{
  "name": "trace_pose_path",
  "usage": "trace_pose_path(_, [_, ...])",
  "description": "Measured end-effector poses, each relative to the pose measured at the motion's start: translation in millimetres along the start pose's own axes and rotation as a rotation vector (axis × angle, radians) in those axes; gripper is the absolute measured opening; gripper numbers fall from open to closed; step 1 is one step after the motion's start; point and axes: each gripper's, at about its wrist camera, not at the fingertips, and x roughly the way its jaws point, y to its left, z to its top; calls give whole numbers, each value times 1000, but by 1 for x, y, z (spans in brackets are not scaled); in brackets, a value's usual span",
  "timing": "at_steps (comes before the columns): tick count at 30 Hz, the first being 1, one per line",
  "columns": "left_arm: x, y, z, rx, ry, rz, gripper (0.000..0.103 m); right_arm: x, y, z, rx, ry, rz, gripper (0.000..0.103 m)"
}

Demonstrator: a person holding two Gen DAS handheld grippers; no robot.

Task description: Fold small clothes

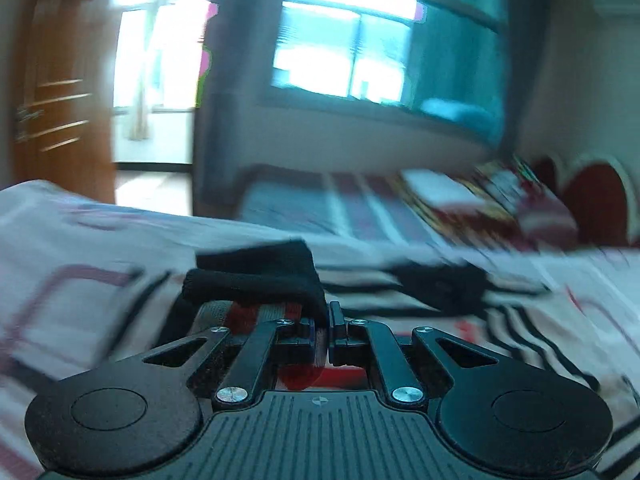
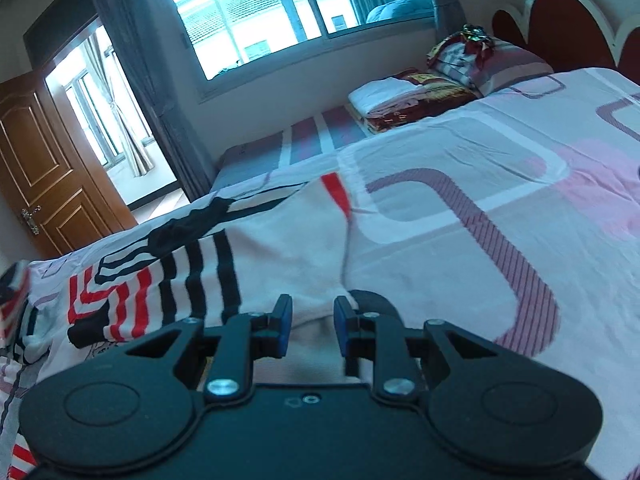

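A small white garment with black and red stripes [image 2: 280,248] lies spread on the bed. In the right wrist view my right gripper [image 2: 311,322] sits at its near white edge. A bunch of that fabric fills the narrow gap between the blue pads, and creases run into it. In the blurred left wrist view my left gripper [image 1: 327,320] is shut on a black-edged part of the garment [image 1: 260,276]. That part is lifted and drapes over the left finger. Red and grey striped cloth shows underneath.
The bed sheet [image 2: 500,168], pink and white with purple outlines, stretches to the right. Folded clothes [image 2: 404,100] and a pillow [image 2: 480,56] lie near the red headboard [image 2: 568,28]. A window [image 2: 280,12] and a wooden door [image 2: 44,168] are beyond the bed.
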Motion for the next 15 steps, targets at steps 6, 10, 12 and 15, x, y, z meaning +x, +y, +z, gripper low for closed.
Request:
trace_pose_path(6, [32, -127, -24, 224, 131, -26, 6, -19, -30, -3, 50, -11, -39, 24])
trace_pose_path(10, [39, -179, -38, 435, 147, 18, 20, -29, -42, -3, 70, -14, -14, 30])
trace_pose_path(12, [29, -184, -43, 454, 126, -6, 31, -30, -40, -1, 70, -19, 12, 42])
trace_pose_path(15, [-6, -158, -37, 382, 80, -17, 40, -22, -26, 3, 58, -9, 72, 43])
